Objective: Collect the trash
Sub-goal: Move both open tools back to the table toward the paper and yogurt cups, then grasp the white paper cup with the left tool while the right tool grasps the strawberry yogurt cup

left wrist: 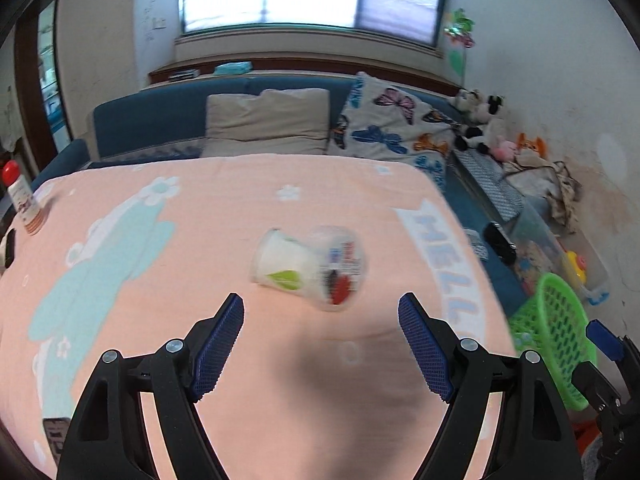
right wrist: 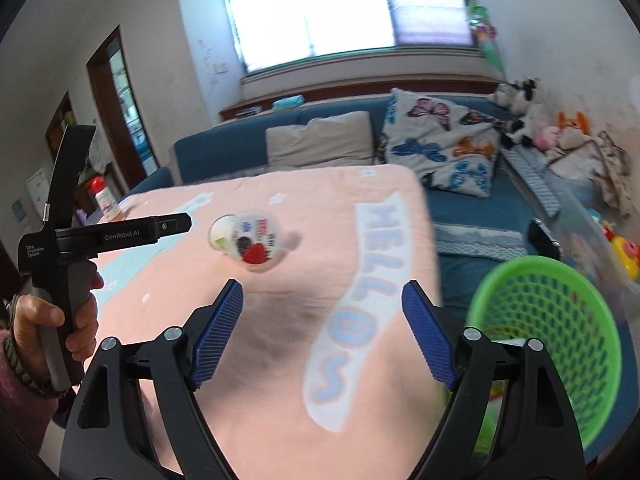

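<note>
Cups: two nested plastic cups (left wrist: pixel 310 266) lie uncollected on the pink surface (left wrist: pixel 200 240)
Basket: green basket (right wrist: pixel 552 340) right of cups, contents unclear
Left tongs (left wrist: pixel 320 344): open, empty
Right tongs (right wrist: pixel 322 340): open, empty
Progress: cup pickup remains

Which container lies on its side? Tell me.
The cup mid-table lies tipped over; the red-capped bottle at the far left edge stands upright.
</note>
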The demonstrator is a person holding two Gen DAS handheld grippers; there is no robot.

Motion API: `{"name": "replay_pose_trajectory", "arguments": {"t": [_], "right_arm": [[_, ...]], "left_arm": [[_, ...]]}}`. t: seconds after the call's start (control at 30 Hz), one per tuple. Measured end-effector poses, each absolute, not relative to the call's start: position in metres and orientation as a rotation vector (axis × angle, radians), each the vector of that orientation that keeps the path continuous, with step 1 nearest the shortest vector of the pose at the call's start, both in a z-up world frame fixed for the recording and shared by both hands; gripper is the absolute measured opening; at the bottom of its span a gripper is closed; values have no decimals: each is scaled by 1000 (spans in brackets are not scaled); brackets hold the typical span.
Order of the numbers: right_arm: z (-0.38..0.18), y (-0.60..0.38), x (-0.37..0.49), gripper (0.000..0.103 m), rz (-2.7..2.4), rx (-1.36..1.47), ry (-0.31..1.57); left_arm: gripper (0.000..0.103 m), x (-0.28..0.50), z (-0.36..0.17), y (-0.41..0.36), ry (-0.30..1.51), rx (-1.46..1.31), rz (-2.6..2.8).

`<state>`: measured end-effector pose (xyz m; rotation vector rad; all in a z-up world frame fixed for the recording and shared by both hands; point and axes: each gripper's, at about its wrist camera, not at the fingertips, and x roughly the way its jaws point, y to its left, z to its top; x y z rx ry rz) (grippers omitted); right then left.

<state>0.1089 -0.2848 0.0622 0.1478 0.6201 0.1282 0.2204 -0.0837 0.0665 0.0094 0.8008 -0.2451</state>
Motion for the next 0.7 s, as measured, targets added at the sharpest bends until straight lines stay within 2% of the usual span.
{"name": "replay_pose_trajectory", "arguments": {"t": [0.3,0.7], "right_arm": [[41,-246,170,85,231,133,692],[9,-213,251,96,367,134,739]], "left_arm": [[77,265,53,-32,839,-51,-185],[77,320,32,-15,887,-118,-222]]}}
